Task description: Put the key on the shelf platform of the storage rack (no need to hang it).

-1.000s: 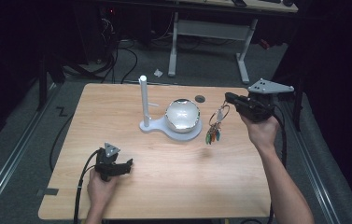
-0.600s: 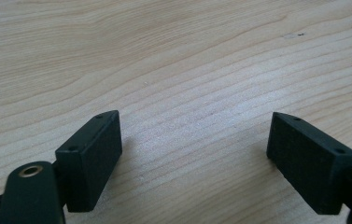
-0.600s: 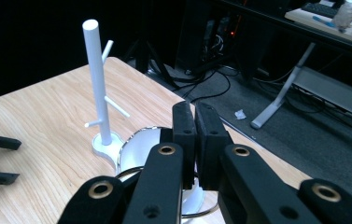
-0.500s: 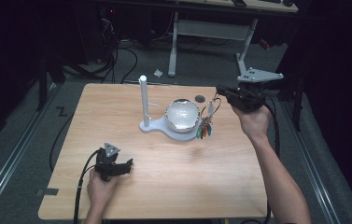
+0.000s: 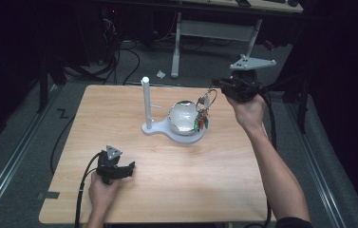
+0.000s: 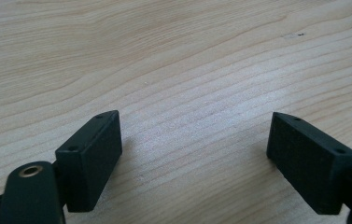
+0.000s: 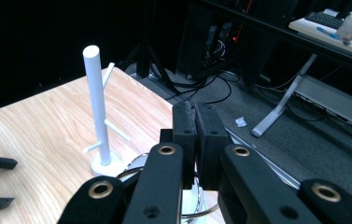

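Observation:
A bunch of keys [image 5: 201, 118] with green and red tags hangs from a metal ring. My right gripper [image 5: 218, 85] is shut on that ring and holds it above the table's right back part. The keys dangle against the right side of a shiny round bowl [image 5: 182, 118] on a white stand base [image 5: 154, 128]. A white post [image 5: 145, 100] with short pegs rises from that base. In the right gripper view the jaws [image 7: 195, 136] are pressed together, with the post [image 7: 97, 109] to their left. My left gripper [image 5: 121, 170] rests open on the table's front left, its fingers [image 6: 92, 161] wide apart over bare wood.
The wooden table [image 5: 119, 109] ends at a dark floor on all sides. Cables and a white desk frame [image 5: 214, 33] lie beyond its back edge. The left gripper's cable [image 5: 84, 185] trails off the front edge.
My right gripper has moved left and toward the back, rising with the keys. The keys now hang against the bowl instead of to its right. The left gripper has stayed put.

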Available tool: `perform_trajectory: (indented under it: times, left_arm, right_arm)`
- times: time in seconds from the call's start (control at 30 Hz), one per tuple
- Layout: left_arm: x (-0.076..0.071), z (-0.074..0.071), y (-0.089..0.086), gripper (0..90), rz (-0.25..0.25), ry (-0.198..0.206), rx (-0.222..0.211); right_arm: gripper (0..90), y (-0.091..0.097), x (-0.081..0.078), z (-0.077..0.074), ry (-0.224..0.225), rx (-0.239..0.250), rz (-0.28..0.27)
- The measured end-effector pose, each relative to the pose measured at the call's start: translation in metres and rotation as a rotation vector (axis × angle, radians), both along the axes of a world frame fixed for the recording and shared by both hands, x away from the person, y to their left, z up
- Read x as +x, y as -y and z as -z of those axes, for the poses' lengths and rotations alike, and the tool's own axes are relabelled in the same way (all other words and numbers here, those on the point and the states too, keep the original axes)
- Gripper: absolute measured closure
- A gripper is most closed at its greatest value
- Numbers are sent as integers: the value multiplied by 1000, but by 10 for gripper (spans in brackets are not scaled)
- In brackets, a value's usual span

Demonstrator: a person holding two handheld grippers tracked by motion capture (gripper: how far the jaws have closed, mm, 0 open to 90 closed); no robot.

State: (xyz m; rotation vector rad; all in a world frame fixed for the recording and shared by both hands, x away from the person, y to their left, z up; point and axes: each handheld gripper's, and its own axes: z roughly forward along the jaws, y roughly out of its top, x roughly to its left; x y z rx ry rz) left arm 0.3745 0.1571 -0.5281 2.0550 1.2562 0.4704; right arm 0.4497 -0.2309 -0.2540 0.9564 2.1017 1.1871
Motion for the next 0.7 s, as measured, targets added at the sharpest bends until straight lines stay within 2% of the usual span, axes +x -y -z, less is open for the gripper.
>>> perform_trajectory:
  times: [0.3,0.53,0.7]
  left_arm:
    - [0,0,0,185,1,-1,0]
    - [0,0,0,185,1,-1,2]
    - [0,0,0,185,1,-1,1]
  right_arm:
    - [888,-15,17,3,-16,-5,3]
    - [888,-24,28,15,-44,-6,8]
    - [888,-32,34,22,-52,-26,8]
